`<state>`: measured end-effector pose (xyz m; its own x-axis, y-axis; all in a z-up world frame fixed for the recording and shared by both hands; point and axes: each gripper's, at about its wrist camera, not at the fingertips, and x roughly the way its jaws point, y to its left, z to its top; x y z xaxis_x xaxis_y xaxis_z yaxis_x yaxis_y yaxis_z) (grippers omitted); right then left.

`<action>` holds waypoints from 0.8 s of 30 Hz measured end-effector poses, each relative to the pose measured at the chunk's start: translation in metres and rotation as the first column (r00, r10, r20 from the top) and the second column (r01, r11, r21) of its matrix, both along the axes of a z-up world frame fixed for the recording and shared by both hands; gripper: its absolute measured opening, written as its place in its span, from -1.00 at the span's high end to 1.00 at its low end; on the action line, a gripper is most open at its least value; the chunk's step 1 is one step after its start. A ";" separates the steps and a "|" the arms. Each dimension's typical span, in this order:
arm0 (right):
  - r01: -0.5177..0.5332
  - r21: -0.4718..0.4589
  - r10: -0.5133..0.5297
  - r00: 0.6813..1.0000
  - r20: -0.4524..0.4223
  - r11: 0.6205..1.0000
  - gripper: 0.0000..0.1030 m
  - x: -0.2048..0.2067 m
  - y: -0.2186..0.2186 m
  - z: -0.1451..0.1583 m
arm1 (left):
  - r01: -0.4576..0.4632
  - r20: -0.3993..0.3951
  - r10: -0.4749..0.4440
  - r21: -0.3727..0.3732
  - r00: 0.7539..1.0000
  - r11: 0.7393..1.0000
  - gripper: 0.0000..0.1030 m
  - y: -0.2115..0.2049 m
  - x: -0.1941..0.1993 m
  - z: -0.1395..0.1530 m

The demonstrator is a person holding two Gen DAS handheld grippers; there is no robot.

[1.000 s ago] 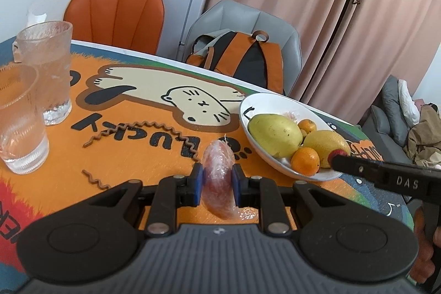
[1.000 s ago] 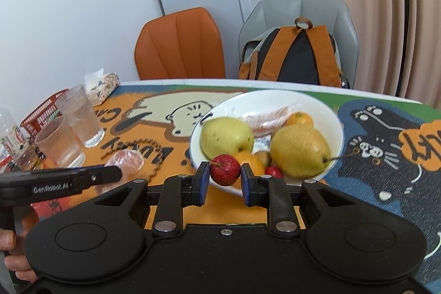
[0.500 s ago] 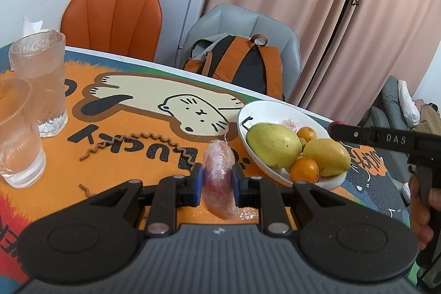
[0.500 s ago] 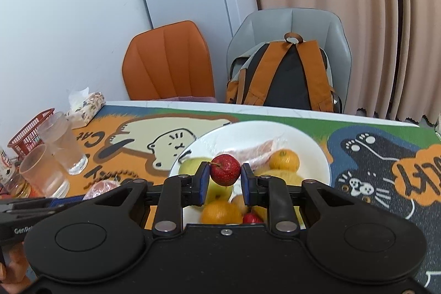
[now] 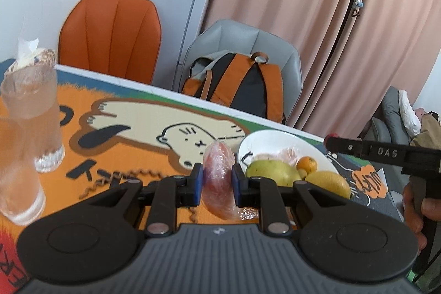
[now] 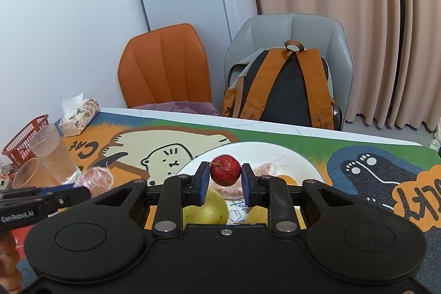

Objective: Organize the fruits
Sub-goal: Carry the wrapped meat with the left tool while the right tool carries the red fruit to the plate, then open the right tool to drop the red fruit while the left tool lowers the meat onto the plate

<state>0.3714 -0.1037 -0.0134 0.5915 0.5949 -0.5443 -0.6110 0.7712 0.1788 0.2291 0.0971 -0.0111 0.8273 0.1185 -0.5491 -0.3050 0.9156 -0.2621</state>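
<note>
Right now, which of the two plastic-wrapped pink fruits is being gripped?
The wrapped fruit clamped in the left gripper, off the plate's left side. The other wrapped one lies loose on the white plate behind the pears.

Plate [image 6: 303, 161] sits mid-table w/ pears [image 5: 271, 172] & mandarin [image 5: 306, 164] in it. Glasses [image 5: 33, 112] to its left; chairs [image 6: 165, 68] + backpack [image 6: 284, 90] behind table.

Both grippers are matte black with blue pads and silver pivot screws — the left gripper [image 5: 217, 183] ribbed grey below, the right gripper [image 6: 225, 183] stamped "DAS".
</note>
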 end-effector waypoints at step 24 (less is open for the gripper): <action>0.041 0.058 -0.039 0.999 -0.038 0.997 0.06 -0.014 -0.055 -0.008 | 0.075 0.018 -0.076 0.017 0.997 0.997 0.61 -0.034 0.047 0.006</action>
<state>0.3571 -0.1584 -0.0211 0.5959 0.6023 -0.5312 -0.5719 0.7826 0.2458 0.2756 0.0630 -0.0051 0.8441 0.0639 -0.5324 -0.2303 0.9399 -0.2522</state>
